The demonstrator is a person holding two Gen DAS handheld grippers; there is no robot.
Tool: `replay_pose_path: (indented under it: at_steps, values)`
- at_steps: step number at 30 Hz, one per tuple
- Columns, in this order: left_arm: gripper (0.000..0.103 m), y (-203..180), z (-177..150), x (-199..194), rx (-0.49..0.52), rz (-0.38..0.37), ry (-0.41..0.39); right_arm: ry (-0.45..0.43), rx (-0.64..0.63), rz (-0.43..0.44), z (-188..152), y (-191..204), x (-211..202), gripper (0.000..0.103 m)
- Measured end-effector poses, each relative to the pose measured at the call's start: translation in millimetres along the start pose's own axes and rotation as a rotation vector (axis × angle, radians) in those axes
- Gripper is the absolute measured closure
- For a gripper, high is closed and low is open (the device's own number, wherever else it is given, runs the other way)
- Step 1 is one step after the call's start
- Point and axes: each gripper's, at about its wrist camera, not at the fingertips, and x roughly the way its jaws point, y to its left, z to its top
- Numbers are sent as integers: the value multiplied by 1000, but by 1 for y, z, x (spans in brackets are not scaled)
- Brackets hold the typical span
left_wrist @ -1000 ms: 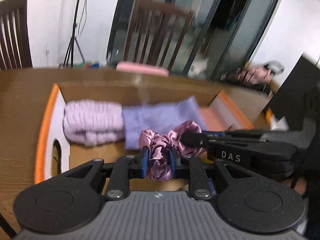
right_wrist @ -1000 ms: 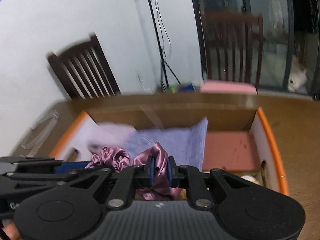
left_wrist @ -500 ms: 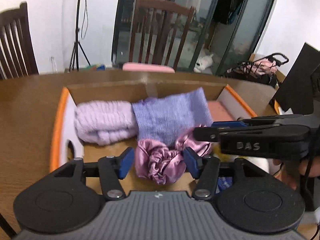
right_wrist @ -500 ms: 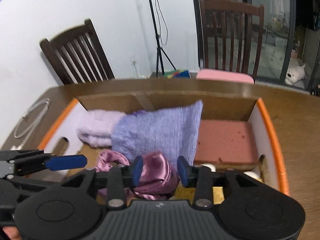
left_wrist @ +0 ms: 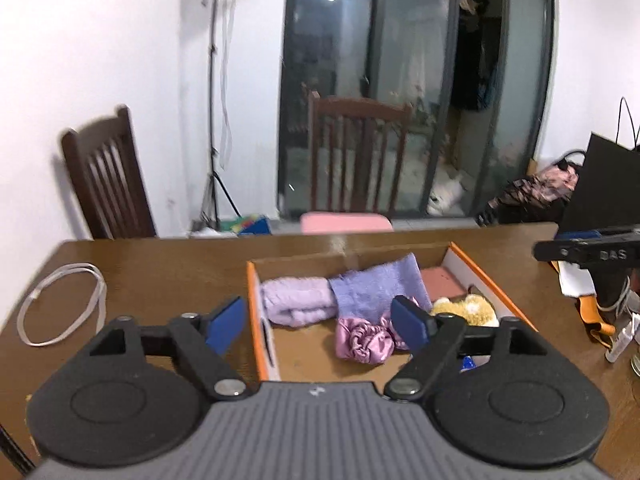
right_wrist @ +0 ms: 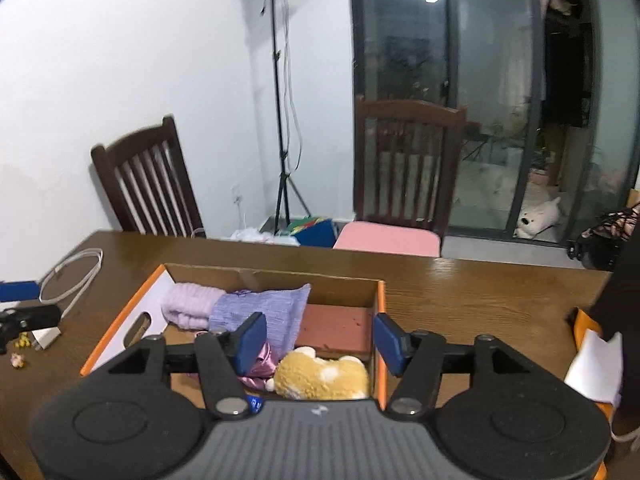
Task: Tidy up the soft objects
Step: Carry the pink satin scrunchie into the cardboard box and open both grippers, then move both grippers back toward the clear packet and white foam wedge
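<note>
One cardboard box with orange edges sits on the wooden table, and the soft things lie inside it. I count six: one pale lilac knit roll at the back left, one purple cloth beside it and partly over it, one pink satin scrunchie in front of the cloth, one yellow plush at the front right, one terracotta pad flat in the back right corner, and a bit of something blue near the front that I cannot make out.

Two grippers hover above the box. The left gripper has just been spreading its jaws; they stand wide apart with nothing between the pads, the scrunchie lying loose below. The right gripper has likewise just been opening, jaws apart and gripping nothing, the plush beneath it.

On the right gripper's side, the left view shows the letters "DAS". One white cable loops on the table left of the box. Two dark wooden chairs stand behind the table.
</note>
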Motion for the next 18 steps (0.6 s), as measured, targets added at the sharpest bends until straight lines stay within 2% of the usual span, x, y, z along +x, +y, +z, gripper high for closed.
replay_pose_path:
  at_steps: [4, 7, 10, 15, 18]
  values:
    - [11, -10, -10, -31, 12, 28, -76, -80, -6, 22, -11, 5, -39, 28]
    - [11, -21, -18, -52, 33, 40, -106, -153, -36, 26, -21, 14, -62, 25]
    - [9, -31, -30, -72, 34, 38, -138, -190, -74, 29, -32, 25, -80, 25]
    - [5, -45, -75, -113, 68, 46, -226, -292, -110, 64, -66, 37, -121, 17]
    - [4, -54, -112, -128, 92, 58, -242, -309, -108, 106, -97, 38, -139, 15]
